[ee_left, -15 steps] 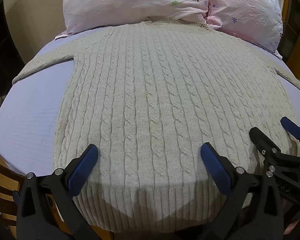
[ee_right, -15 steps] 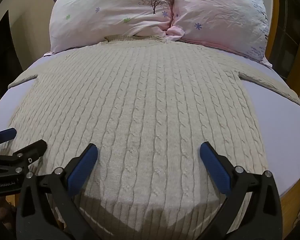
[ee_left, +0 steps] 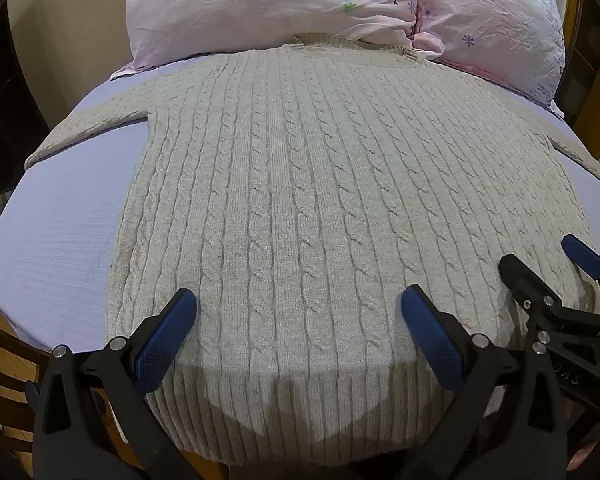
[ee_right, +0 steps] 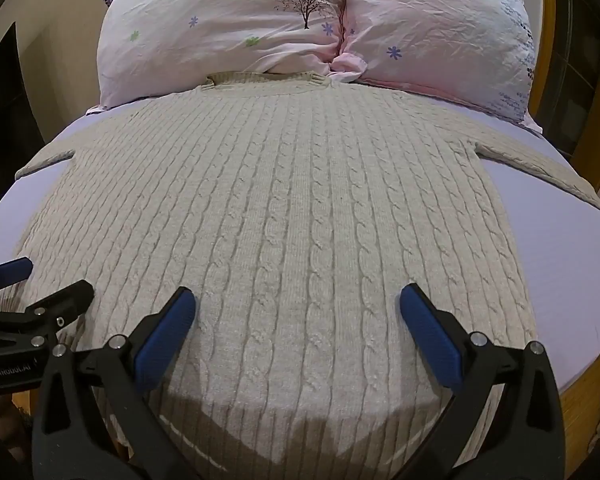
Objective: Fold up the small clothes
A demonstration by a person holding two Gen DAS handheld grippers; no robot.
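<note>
Plainly, I saw no container; one cable-knit sweater (ee_left: 300,208) lay flat on the bed sheet (ee_left: 60,232), its collar at twelve o'clock touching the two pink pillows (ee_right: 236,36), one sleeve out toward nine and one toward three. I counted two claws. My left gripper (ee_left: 298,320) hovered over the hem at six o'clock, fingers spread wide, holding nothing. My right gripper (ee_right: 298,320) sat beside it, equally wide and empty. I could not tell whether either set of pads touched the knit.
</note>
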